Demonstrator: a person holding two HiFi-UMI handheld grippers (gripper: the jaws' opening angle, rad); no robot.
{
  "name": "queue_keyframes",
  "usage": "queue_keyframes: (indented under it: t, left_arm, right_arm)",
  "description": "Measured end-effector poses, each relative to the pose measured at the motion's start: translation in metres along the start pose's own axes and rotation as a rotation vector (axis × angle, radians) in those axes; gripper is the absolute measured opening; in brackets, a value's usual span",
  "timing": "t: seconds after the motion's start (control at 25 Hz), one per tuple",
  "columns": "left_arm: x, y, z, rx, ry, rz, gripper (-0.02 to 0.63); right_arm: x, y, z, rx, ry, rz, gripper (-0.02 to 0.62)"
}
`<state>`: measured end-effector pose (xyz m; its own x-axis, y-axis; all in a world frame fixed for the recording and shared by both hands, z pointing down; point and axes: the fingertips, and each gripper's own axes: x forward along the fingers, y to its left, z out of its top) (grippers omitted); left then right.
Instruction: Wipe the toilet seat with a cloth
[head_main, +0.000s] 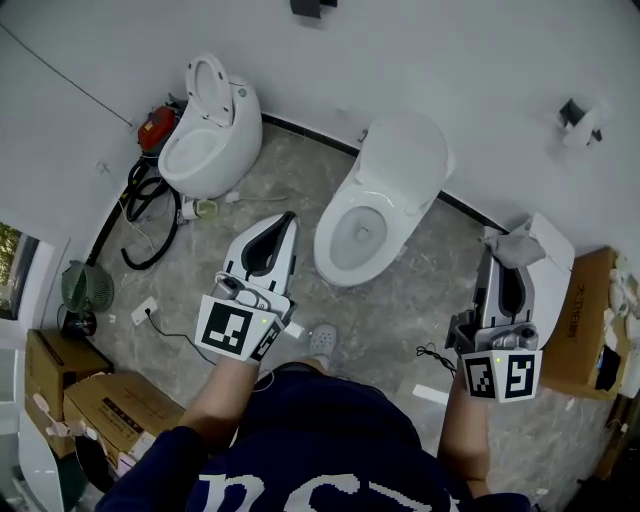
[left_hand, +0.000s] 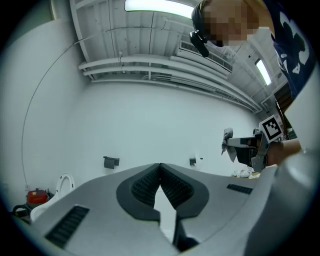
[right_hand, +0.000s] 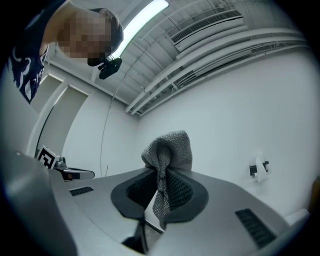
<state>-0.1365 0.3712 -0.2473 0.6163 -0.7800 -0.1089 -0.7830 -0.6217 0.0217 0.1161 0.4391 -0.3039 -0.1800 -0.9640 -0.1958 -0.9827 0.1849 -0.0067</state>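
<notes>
Grey marbled floor carries the white oval toilet seat (head_main: 330, 235). Right gripper (right_hand: 161, 172) fingers clamp the grey knitted cloth (right_hand: 170, 147) by 1 bunched fold, well apart from the seat. Cloth is judged soft, light and draping, so this hold suffices. Left gripper (left_hand: 160, 167) fingers are together, empty.

The cloth (right_hand: 167, 150) is grey knit, the toilet (head_main: 405, 150) white, the floor (head_main: 420, 300) mottled grey.

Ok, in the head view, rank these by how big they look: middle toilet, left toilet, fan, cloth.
1. middle toilet
2. left toilet, clearly smaller
3. fan and cloth look about alike; the cloth is nearer the camera, so I won't rank those two.
</notes>
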Motion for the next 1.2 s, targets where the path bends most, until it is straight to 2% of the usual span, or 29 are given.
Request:
queue_keyframes:
  t: [0.2, 0.44, 0.8, 1.2]
  left_arm:
    - [0.046, 0.025, -0.004, 0.001, 0.004, -0.035, 0.012]
    - [0.085, 0.045, -0.02, -0.012, 0.036, -0.028, 0.012]
    - [0.161, 0.066, -0.056, -0.025, 0.073, 0.064, 0.012]
    - [0.266, 0.08, -0.085, -0.024, 0.066, 0.203, 0.012]
  right_arm:
    - [0.04, -0.018, -0.007, -0.023, 0.007, -0.021, 0.054]
    - [0.079, -0.046, -0.025, -0.006, 0.035, -0.038, 0.054]
    - [0.173, -0.092, -0.071, 0.039, 0.074, 0.086, 0.054]
    - [0.287, -0.171, -0.116, 0.081, 0.123, 0.245, 0.054]
